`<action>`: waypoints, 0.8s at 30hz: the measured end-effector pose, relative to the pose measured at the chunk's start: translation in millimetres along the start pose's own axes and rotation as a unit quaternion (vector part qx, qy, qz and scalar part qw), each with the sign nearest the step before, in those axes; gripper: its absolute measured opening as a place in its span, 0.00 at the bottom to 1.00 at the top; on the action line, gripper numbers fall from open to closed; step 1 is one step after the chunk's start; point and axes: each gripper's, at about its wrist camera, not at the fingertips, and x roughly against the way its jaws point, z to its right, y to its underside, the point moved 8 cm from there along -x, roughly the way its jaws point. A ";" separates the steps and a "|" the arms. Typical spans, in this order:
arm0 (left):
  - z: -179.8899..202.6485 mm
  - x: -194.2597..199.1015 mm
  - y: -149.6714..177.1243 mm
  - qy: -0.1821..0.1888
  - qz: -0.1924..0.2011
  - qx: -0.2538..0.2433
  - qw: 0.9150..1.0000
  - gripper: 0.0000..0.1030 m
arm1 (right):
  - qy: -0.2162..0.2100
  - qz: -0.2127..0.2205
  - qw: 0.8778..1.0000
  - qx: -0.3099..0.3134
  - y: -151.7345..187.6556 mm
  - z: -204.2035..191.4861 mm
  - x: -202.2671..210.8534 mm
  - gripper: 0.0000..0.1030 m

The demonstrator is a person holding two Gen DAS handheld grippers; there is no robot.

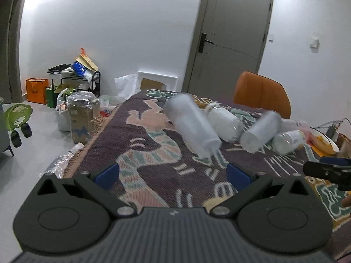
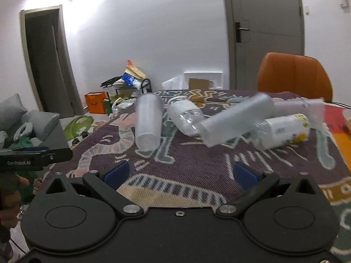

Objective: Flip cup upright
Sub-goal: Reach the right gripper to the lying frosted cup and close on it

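Observation:
Two frosted plastic cups lie on their sides on the patterned tablecloth (image 1: 153, 164). The near cup (image 1: 193, 127) lies ahead of my left gripper (image 1: 173, 175), which is open and empty; it also shows in the right wrist view (image 2: 148, 123). The second cup (image 1: 261, 131) lies further right, and in the right wrist view (image 2: 237, 120) it lies ahead of my right gripper (image 2: 179, 175), open and empty. Both grippers hover short of the cups, touching nothing.
Plastic bottles (image 1: 223, 122) (image 2: 283, 131) lie among the cups. An orange chair (image 2: 294, 76) stands behind the table. The table's left edge drops to a floor with boxes and bags (image 1: 81, 118). The other gripper shows at each view's edge (image 1: 329, 171) (image 2: 33, 155).

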 end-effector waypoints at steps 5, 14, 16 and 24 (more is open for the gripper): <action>-16.0 -17.8 -7.6 -0.007 0.003 0.020 1.000 1.00 | -0.023 -0.010 1.000 0.005 -13.4 -10.6 -28.5 0.99; -44.8 -45.7 -14.3 -0.032 -0.020 0.070 0.997 0.99 | -0.047 -0.048 0.998 0.016 -33.5 -25.4 -79.2 0.99; -50.2 -51.6 -15.9 -0.035 -0.026 0.081 0.996 0.99 | -0.054 -0.060 0.997 0.014 -38.2 -27.4 -90.2 0.99; -66.2 -68.8 -19.1 -0.044 -0.041 0.109 0.992 0.99 | -0.078 -0.098 0.992 0.023 -56.0 -39.0 -130.7 1.00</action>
